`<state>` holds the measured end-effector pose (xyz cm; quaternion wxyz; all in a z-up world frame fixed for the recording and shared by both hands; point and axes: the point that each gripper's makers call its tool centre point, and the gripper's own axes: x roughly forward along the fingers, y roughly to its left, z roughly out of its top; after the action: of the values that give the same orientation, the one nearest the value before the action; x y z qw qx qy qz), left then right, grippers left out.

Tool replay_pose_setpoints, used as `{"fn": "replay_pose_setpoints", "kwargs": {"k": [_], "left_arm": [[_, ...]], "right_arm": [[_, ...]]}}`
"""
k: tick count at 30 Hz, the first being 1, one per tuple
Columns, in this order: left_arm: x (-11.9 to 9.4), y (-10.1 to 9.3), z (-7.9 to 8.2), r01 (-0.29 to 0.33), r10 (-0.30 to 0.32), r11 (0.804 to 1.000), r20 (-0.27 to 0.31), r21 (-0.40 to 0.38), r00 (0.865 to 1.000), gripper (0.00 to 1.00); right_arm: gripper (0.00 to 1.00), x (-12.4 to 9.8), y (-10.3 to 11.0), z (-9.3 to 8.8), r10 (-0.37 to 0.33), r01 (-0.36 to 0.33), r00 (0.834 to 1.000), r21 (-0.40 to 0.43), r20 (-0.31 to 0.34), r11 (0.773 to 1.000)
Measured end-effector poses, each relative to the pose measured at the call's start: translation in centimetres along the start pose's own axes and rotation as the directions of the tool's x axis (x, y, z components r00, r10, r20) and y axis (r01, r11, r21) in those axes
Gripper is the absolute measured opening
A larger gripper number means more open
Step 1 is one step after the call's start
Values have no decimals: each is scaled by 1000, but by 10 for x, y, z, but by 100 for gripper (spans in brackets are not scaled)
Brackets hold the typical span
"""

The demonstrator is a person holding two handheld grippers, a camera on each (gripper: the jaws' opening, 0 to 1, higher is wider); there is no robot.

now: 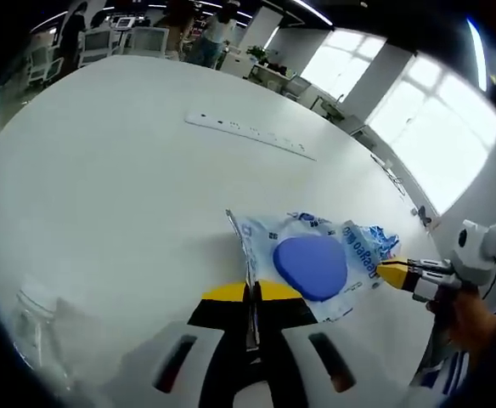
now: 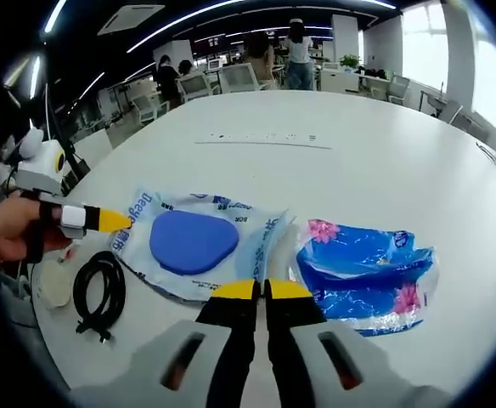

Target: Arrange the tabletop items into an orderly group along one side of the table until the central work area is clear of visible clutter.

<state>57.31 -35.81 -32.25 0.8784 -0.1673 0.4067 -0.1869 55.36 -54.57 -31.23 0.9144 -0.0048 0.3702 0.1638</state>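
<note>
the white table point(image 2: 384, 144) is the largest thing here, mostly bare, with a long white power strip point(image 1: 250, 134) lying far across it. next in size, a clear wrapper holding a blue oval pad point(image 2: 193, 240) lies near the table's edge — we see the pad sealed inside the printed film, flat on the surface. just beside it, apart by a narrow strip of table, lies a blue packet with pink flowers point(image 2: 363, 272); its contents we cannot make out. a coiled black cable point(image 2: 98, 294) sits near the wrapper's other end, and a small pale round item point(image 2: 54, 289) beside that, too blurred to name. in the left gripper view a clear plastic container point(image 1: 36, 319) stands at the edge; what it holds we cannot tell.

the left gripper point(image 1: 252, 293) has its jaws pressed together on the wrapper's edge. the right gripper point(image 2: 261, 291) shows jaws closed at the near hem of the same wrapper, though whether film is caught between them we cannot tell.

risks, as we judge them: two grips on one thin film could tear it if the hands pull apart; a slack pinch could let the pad slip out of grip mid-slide; dragging it sideways might snag the cable — or nudge the flowered packet off the table.
</note>
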Motion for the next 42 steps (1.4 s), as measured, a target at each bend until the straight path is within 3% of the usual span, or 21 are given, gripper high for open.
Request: {"fn": "replay_pose_setpoints", "kwargs": {"k": [21,42], "left_arm": [[-6,-3,3,-1,0,1000,23,16,1000,20],[-22,-8,14,8,-11,998,49,60,999,29]], "right_arm": [[7,-8,3,5,-2,2,1000,2,17,1000],[15,-24,8,16,-12,13,999,-13,49,1000]]}}
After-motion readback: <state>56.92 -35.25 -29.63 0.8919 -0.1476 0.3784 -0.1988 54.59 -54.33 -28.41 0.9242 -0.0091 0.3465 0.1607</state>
